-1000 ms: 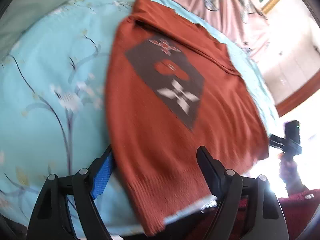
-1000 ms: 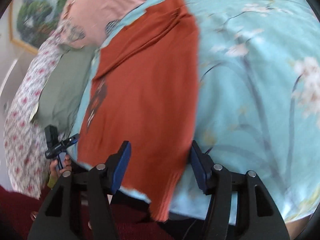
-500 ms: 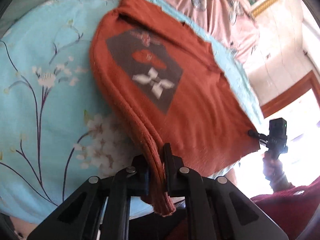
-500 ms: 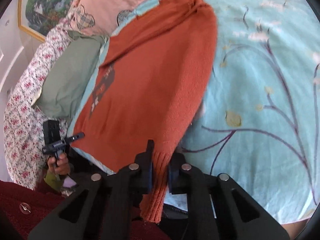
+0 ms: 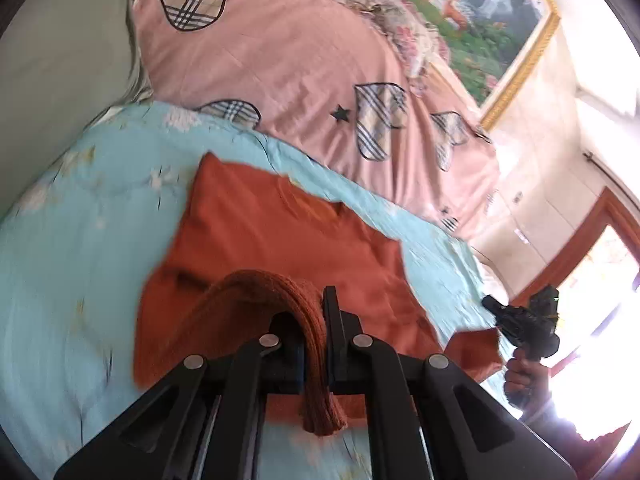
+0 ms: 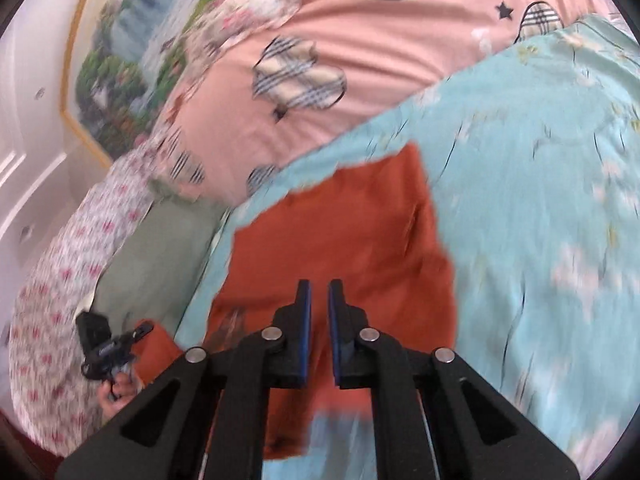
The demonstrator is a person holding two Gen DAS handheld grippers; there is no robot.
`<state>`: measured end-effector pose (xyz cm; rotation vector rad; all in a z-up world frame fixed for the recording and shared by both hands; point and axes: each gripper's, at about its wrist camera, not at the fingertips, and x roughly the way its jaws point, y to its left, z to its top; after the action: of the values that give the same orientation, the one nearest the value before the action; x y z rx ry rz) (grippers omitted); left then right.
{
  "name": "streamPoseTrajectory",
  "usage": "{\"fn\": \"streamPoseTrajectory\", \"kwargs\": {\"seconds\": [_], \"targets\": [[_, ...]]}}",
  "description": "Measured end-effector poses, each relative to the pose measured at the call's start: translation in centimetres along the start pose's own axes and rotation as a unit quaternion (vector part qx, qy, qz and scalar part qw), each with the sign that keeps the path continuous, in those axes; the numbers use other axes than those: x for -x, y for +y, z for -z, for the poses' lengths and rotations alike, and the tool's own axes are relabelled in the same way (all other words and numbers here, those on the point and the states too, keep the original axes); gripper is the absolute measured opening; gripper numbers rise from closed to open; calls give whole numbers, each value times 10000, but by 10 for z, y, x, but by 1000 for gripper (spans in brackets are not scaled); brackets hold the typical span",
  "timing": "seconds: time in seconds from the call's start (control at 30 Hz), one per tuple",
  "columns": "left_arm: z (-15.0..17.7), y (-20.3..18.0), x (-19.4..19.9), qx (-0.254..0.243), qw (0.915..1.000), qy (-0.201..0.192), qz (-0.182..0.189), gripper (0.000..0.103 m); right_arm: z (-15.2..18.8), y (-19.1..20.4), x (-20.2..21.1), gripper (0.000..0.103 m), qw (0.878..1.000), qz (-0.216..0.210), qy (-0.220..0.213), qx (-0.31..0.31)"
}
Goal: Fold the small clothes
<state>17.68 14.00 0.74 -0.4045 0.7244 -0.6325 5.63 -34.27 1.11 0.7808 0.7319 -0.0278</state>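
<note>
floral quilt (image 5: 80, 264), ribbed rust sweater (image 5: 280, 240)

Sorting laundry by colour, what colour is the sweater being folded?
Rust orange sweater, plain on the side showing; clearest in the left wrist view.

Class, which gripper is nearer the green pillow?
Left. The left gripper is right beside the green pillow; the right gripper, jaws just closing on the orange sweater, is across the sweater from it.
</note>
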Motion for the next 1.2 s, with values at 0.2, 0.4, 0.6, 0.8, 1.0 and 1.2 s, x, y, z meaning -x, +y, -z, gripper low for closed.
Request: {"fn": "streamPoseTrajectory", "kwargs": {"seconds": [0.2, 0.4, 0.6, 0.8, 1.0, 1.2], "targets": [[-44, 10, -69, -80, 9997, 99, -188, 5, -61, -13, -50, 8, 9999, 84, -78, -85], [-30, 24, -96, -78, 9990, 374, -244, 5, -27, -12, -93, 15, 9919, 339, 1165, 389], [-19, 43, -87, 269, 9989, 327, -208, 5, 9, -30, -127, 27, 9780, 415, 1977, 518], [-13, 49, -80, 320, 9986, 332, -264, 5, 21, -21, -158, 55, 9642, 461, 2400, 1032], [-12, 47, -76, 431, 9985, 259, -229, 5, 28, -20, -154, 7, 9578, 516, 2613, 1082], [-32, 29, -62, 289, 9993, -63, -229, 6, -14, 11, -82, 7, 9826, 469, 1301, 1240]]}}
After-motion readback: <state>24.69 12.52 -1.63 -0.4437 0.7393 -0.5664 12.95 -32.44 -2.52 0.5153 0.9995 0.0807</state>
